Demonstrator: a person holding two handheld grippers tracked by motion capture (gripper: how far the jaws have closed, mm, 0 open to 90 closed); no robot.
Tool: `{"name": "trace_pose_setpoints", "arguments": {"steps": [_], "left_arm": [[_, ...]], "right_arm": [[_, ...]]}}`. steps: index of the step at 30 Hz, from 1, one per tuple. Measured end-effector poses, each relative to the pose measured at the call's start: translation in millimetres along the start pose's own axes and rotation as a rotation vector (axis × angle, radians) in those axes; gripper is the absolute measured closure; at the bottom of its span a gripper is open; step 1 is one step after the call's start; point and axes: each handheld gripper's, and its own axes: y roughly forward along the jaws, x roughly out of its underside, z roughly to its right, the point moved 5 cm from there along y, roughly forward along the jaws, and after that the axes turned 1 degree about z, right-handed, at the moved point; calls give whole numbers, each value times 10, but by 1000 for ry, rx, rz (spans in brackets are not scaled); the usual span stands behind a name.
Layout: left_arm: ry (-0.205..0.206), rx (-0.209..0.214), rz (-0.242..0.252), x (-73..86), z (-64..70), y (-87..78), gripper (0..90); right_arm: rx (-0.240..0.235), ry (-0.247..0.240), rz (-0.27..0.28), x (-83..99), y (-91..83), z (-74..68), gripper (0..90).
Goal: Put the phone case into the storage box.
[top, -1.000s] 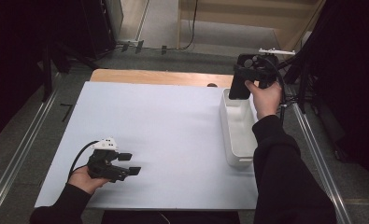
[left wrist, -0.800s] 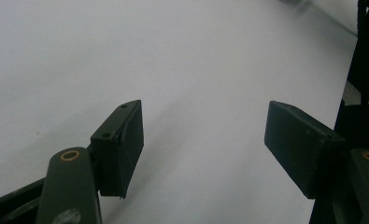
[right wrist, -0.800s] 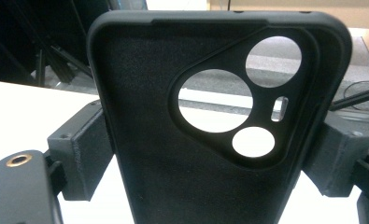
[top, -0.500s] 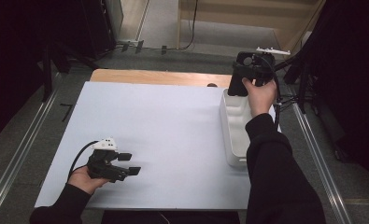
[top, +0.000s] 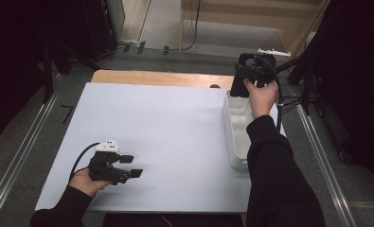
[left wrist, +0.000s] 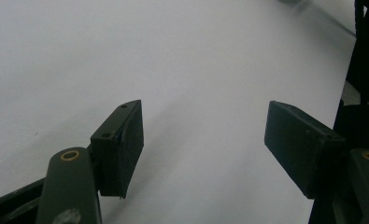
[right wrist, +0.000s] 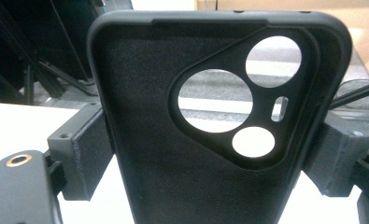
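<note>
A white sheet covers the desk (top: 175,132), with a strip of bare wood along its far edge and grey floor with metal rails around it. A white tray (top: 236,127) sits at the desk's right side. Above the tray's far end, the right gripper (top: 244,85) clamps a black phone case (right wrist: 215,121) between its jaws, the camera cutouts uppermost and the soft inner face toward the gripper's camera. Near the front left corner, the left gripper (top: 130,166) rests low over the sheet, jaws spread wide with nothing between them.
</note>
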Motion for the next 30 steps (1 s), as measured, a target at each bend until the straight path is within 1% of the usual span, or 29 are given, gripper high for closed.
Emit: {"name": "trace_pose_setpoints", "arguments": {"steps": [1,3,6,11,15,18,23,25,30], "left_arm": [[-1,0,0,1,2,1,286],[-3,-1,0,0,3,5,286],[-4,-1,0,0,8,6,286],[-3,-2,-1,2,4,1,286],[-2,-3,-3,3,7,5,286],[-2,-2,-2,1,8,6,286],[-5,-2,-3,3,3,5,286],[-6,-4,-3,4,0,5,286],[-1,-2,-2,1,4,11,286]], "right_arm": [[6,-5,7,-2,0,-1,125],[2,-3,12,1,4,-13,125],[4,-20,5,19,28,-34,125],[8,-4,3,64,52,-36,124],[9,-4,-7,116,79,-32,124],[-1,2,-6,139,95,-30,124],[-3,-3,-11,186,114,-29,124],[-11,4,-14,207,123,-27,123],[-11,11,-20,255,139,-26,123]]}}
